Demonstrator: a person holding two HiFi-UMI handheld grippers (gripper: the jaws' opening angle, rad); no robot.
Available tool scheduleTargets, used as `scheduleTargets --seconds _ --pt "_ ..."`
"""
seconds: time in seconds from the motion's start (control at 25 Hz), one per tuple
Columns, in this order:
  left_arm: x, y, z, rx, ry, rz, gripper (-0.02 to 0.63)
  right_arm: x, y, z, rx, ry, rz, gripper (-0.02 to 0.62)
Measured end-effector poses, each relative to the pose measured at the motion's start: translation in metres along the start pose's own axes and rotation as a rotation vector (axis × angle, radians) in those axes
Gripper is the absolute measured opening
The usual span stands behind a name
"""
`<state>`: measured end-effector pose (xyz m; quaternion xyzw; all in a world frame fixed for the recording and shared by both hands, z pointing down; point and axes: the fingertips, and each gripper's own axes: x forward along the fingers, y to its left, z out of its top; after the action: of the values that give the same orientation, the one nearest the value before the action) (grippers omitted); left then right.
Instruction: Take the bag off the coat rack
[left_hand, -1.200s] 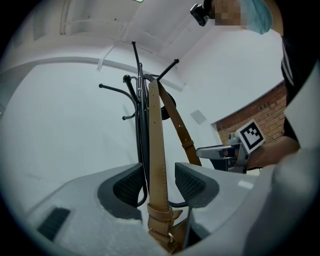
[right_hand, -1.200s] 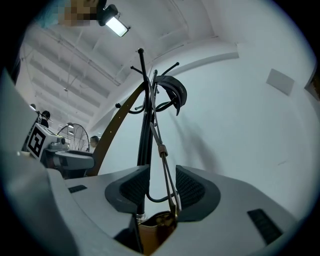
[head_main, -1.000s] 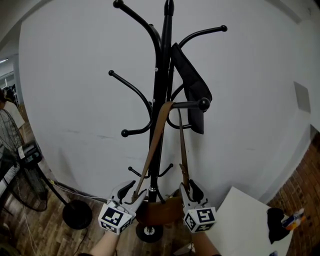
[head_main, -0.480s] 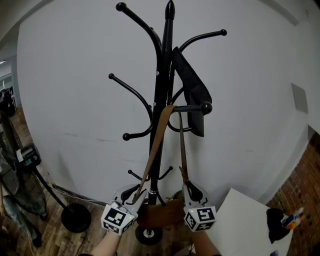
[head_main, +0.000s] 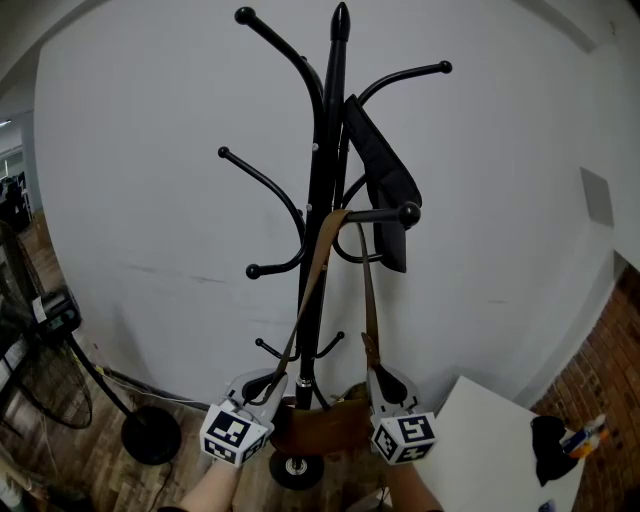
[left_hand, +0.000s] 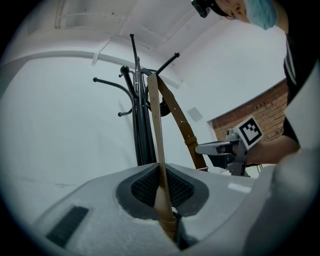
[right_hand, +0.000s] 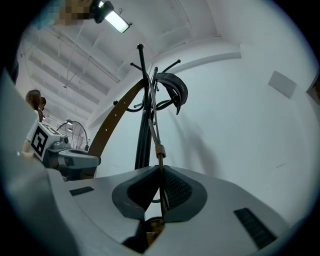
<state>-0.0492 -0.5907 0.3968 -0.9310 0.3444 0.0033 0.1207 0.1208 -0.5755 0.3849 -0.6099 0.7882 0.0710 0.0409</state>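
Note:
A brown bag hangs low against the black coat rack. Its tan strap is looped over a knobbed hook at mid height. My left gripper is shut on the strap's left run, just above the bag. My right gripper is on the right run, and its jaws are closing with the strap pinched between the pads. Each gripper shows in the other's view: the right gripper and the left gripper. Both point up along the strap.
A black garment hangs on an upper hook of the rack, close to the strap's hook. A white wall stands behind. A fan and a round black base are at the left. A white board and a brick wall are at the right.
Both grippers went from open around the strap to closed on it. They stay beside the bag, and the bag and strap have not left the hook.

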Motion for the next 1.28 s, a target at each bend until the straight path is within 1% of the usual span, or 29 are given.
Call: scheduleTargets --seconds 0.36,0.52,0.68,0.8,0.92,1.08,1.16,1.28 --pt "-0.008 -0.001 0.014 0.011 -0.009 0.008 0.017 -0.01 0.003 0.007 0.024 0.003 0.018 0.025" --pt "-0.011 -0.005 0.018 -0.024 0.019 0.019 0.017 -0.014 0.006 0.008 0.025 0.009 0.028 0.025" --pt "-0.009 -0.006 0.023 0.025 -0.003 0.013 0.017 -0.018 0.006 0.009 0.029 0.012 0.033 0.025" --pt "-0.014 -0.01 0.031 -0.004 -0.006 0.014 0.017 -0.022 0.006 0.015 0.034 -0.003 0.038 0.025" --pt "-0.018 -0.012 0.044 0.016 -0.031 0.014 0.017 -0.027 0.005 0.025 0.038 -0.025 0.037 0.025" --pt "-0.024 -0.017 0.054 0.012 -0.033 0.019 0.018 -0.035 0.006 0.034 0.053 -0.039 0.046 0.025" --pt "-0.025 -0.021 0.061 0.024 -0.049 0.013 0.018 -0.04 0.007 0.04 0.058 -0.048 0.054 0.025" --pt "-0.028 -0.028 0.071 0.015 -0.054 0.003 0.018 -0.049 0.008 0.049 0.065 -0.066 0.063 0.025"
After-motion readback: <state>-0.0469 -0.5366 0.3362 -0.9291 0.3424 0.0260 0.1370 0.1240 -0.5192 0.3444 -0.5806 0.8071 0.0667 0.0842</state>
